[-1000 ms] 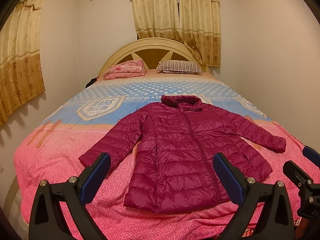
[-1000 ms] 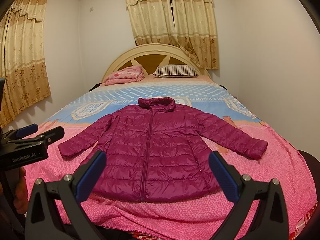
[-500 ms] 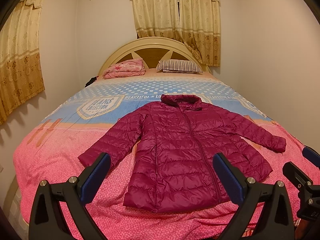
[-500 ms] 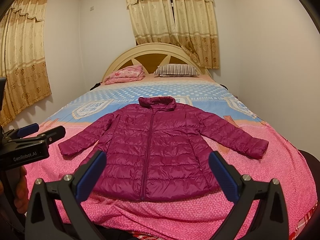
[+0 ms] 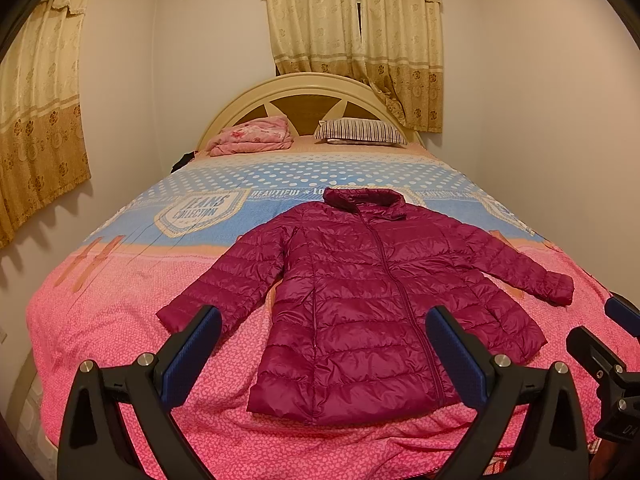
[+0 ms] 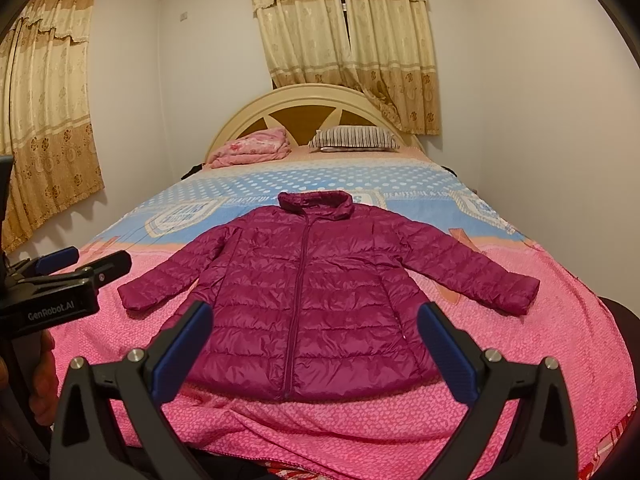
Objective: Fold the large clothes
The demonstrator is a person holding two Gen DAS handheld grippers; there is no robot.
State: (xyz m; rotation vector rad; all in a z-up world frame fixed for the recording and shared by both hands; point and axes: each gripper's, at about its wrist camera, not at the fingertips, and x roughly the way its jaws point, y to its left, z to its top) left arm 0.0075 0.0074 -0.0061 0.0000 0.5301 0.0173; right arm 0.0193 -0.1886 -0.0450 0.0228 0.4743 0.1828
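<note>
Hovering at the bed's foot, left gripper and right gripper both gape empty; the magenta jacket lies flat, sleeves spread. Best pinch a cuff cleanly, then sweep it across the chest.

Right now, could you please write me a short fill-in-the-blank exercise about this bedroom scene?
The purple jacket lies flat on the ____. Its zipper is ____. The striped pillow sits by the headboard, beside a folded ____ blanket. Both tongs, left and right, are ____.

Missing: bed; closed; pink; open
</note>
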